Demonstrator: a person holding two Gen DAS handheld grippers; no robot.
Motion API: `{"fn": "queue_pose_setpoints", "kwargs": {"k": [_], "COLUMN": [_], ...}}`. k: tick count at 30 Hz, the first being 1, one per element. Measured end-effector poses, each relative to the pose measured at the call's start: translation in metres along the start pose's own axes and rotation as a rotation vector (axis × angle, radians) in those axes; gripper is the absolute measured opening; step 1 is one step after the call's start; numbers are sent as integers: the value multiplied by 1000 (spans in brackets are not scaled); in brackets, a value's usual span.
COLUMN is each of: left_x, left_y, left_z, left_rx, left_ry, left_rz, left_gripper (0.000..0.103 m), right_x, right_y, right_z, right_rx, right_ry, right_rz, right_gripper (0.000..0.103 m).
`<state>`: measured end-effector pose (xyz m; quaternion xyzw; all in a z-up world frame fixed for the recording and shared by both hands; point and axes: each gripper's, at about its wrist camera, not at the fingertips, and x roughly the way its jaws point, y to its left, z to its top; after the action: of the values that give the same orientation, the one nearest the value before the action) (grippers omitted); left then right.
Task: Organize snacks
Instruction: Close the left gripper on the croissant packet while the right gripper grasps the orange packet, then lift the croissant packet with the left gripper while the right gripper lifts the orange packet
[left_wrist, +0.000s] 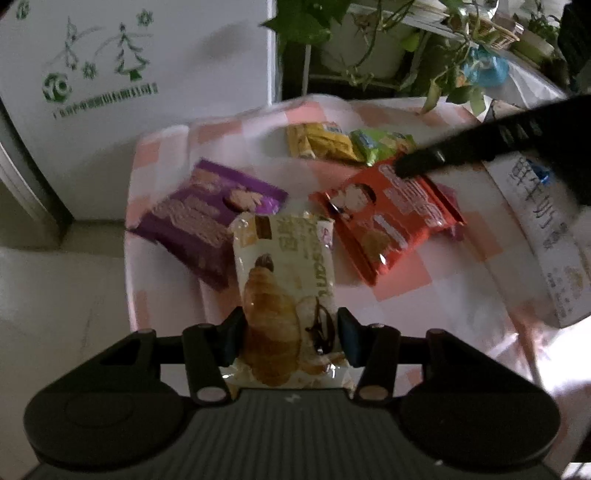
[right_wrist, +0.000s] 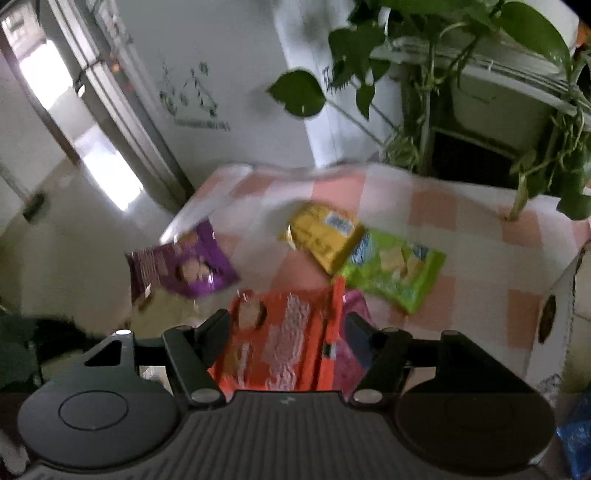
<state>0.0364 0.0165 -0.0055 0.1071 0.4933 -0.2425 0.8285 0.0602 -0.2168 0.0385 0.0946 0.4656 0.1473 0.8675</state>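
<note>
My left gripper (left_wrist: 290, 334) is shut on a cream croissant packet (left_wrist: 284, 266), which sticks forward over the near left part of the checked table (left_wrist: 424, 280). A purple packet (left_wrist: 207, 218) lies behind it, an orange packet (left_wrist: 388, 218) to its right, and yellow (left_wrist: 317, 142) and green (left_wrist: 380, 144) packets at the far side. My right gripper (right_wrist: 288, 328) is open, with the flat orange packet (right_wrist: 280, 339) between its fingers and a pink packet (right_wrist: 352, 332) under that packet's right edge. One right finger (left_wrist: 436, 157) rests at the orange packet's far end.
A white carton (left_wrist: 546, 236) with blue lettering stands at the table's right side. Trailing green plants (right_wrist: 424, 55) hang over the far edge. A white appliance (left_wrist: 129, 92) with a green tree print stands to the left, with pale floor below the table's left edge.
</note>
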Motion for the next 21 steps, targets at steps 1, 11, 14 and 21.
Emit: {"fn": "queue_pose_setpoints", "kwargs": {"k": [1,11,14,21], "left_x": [1,3,2,0], "left_y": [-1,-4,5,13], "left_z": [-1,-17,-17,-16], "left_rx": [-1,1,-55,-58], "left_ry": [12,72,62,44], "left_rz": [-11,-45,-60,-33], "left_gripper": [51,53,56,65], "right_x": [2,39,49,56], "right_y": [-1,11,15,12], "right_z": [1,8,8,1], "right_rx": [13,-20,-51,-58], "right_ry": [-23,-112,-92,116], "right_rz": [7,14,10,57], "right_gripper": [78,79,80,80]}}
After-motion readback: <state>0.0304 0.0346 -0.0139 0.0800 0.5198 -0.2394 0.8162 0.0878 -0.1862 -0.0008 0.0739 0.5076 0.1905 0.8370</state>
